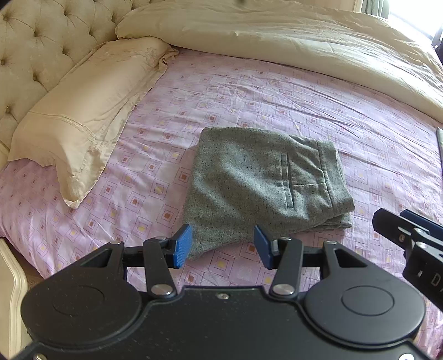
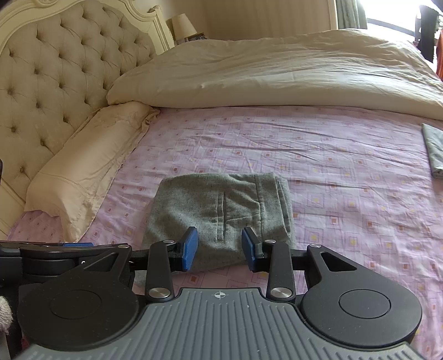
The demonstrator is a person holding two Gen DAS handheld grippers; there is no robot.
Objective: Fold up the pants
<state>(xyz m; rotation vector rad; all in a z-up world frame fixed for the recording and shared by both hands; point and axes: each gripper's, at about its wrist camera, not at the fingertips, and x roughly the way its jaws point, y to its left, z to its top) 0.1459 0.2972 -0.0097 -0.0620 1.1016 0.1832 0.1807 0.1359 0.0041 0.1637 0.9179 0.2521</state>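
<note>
Grey speckled pants lie folded into a compact bundle on the pink patterned bedsheet, a welt pocket facing up. My left gripper hovers above the bundle's near edge, open, with nothing between its blue pads. The right gripper shows at the right edge of the left wrist view. In the right wrist view the same pants lie just beyond my right gripper, which is open and empty above their near edge. The left gripper lies at that view's left edge.
A cream pillow lies left against the tufted headboard. A bulky cream duvet is heaped along the far side. Another folded grey cloth sits at the right. A bedside lamp stands behind the headboard.
</note>
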